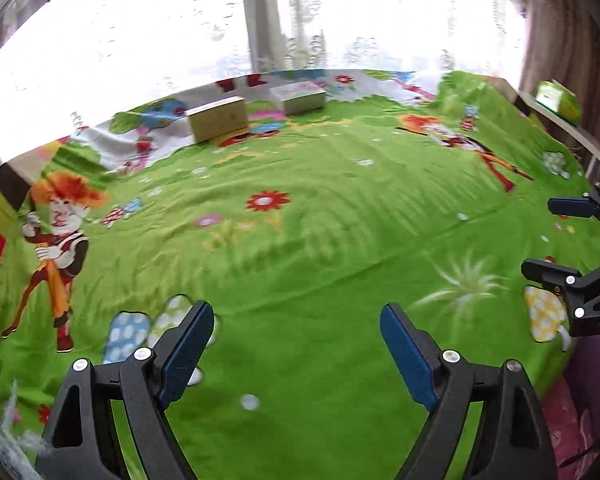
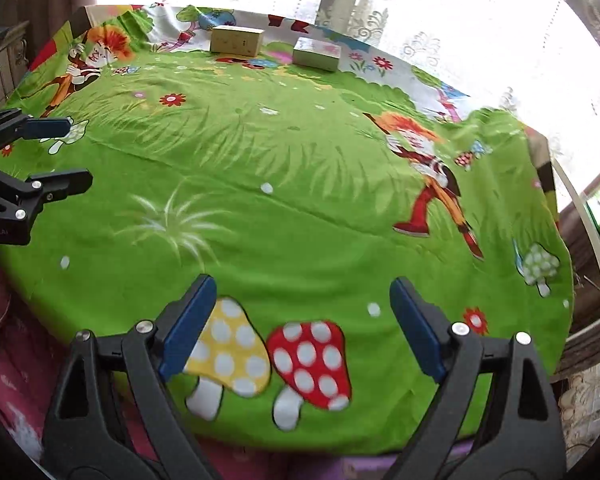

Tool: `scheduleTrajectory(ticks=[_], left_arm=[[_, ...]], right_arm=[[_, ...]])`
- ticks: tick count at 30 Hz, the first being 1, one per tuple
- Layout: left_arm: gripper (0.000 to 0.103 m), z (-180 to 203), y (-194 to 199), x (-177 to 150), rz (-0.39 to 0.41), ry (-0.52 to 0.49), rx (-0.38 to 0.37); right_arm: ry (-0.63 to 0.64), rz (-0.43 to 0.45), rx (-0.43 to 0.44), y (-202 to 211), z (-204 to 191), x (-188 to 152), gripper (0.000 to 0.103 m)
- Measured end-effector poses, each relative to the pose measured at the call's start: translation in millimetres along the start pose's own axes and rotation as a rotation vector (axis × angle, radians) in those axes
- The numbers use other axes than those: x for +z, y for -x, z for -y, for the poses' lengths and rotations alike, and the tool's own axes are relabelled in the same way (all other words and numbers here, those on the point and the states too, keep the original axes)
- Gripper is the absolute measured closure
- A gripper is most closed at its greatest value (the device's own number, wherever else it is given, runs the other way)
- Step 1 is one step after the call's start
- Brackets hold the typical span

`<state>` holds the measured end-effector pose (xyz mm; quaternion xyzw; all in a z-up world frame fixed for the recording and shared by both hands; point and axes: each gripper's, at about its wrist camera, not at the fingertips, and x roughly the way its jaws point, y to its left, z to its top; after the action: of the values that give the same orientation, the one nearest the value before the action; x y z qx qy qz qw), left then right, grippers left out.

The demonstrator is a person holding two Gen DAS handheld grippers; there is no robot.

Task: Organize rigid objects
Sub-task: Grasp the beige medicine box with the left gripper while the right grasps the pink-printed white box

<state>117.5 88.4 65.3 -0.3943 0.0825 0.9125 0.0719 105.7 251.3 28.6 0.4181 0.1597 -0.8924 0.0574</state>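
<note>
Two small boxes lie at the far edge of a table with a green cartoon cloth [image 1: 320, 240]. A tan cardboard box [image 1: 219, 119] is on the left, and a white-topped box [image 1: 301, 97] is to its right. Both also show in the right wrist view, the tan box [image 2: 237, 41] and the white-topped box [image 2: 317, 54]. My left gripper [image 1: 298, 312] is open and empty over the near part of the cloth. My right gripper [image 2: 302, 286] is open and empty above the mushroom prints, and shows at the right edge of the left wrist view [image 1: 540, 236].
A window with a lace curtain [image 1: 180, 40] stands behind the table. A green packet [image 1: 558, 98] lies on a white shelf at the right. Pink fabric [image 2: 4, 340] hangs below the table's near edge.
</note>
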Motion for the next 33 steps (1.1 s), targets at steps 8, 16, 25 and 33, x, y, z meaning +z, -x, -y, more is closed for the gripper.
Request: scheduleTrajectory(ticks=[8,16,25,33], left_arm=[[0.017,-81.6,-27.1,6.2,-0.037,0.026,0.105],[0.017,-113.1,-78.6,71.6,-0.065,-0.105,0.020],[0.017,-102.3,-164.8,168.4,-0.135,-0.568,-0.084],[0.017,-106.8,-201.5,233.8,-0.177,-0.783,-0.112]], right_arm=[[0.166,-0.003,0.003,-113.8,-2.1,117.1,0.013],[0.532,0.074,0.004,-188.5,18.6,219.6,0.013],[0.759,0.110,0.151,-248.1,25.8,314.3,0.011],[0.916,0.073,0.246,-281.9,12.5,334.4,0.010]])
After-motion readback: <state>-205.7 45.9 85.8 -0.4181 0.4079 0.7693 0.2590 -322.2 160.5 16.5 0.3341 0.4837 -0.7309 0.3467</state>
